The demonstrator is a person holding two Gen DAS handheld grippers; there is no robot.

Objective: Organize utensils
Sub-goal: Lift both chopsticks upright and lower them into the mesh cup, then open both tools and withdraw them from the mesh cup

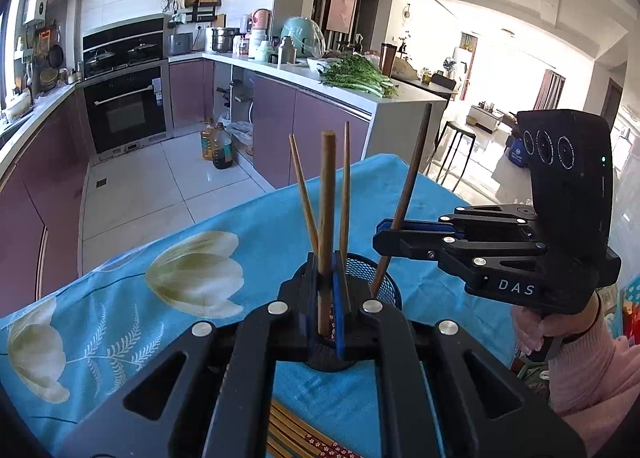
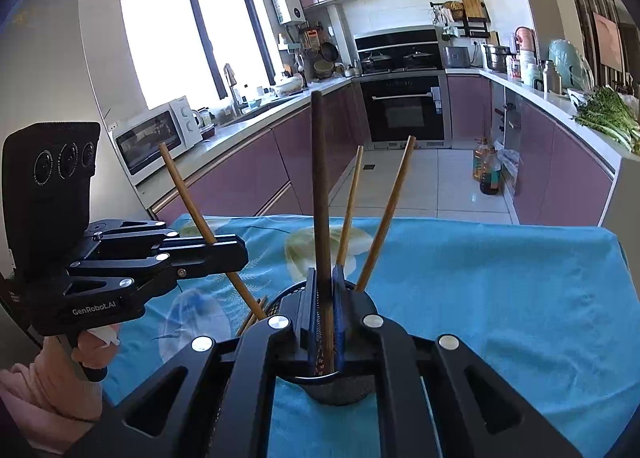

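Both grippers were clamped shut: left gripper [image 1: 328, 282] on a light chopstick [image 1: 327, 193], right gripper [image 2: 325, 294] on a dark chopstick [image 2: 320, 185], both over the mesh holder [image 1: 380, 278]. The holder stood mid-table, clear of the cloth edge [image 2: 616, 250]; its base was hidden.

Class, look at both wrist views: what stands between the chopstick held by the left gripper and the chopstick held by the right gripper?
Two light chopsticks already standing in the mesh holder. The right wrist view shows this best.

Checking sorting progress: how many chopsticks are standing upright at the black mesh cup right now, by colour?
Light wooden chopstick: 3
Dark brown chopstick: 1
Total: 4
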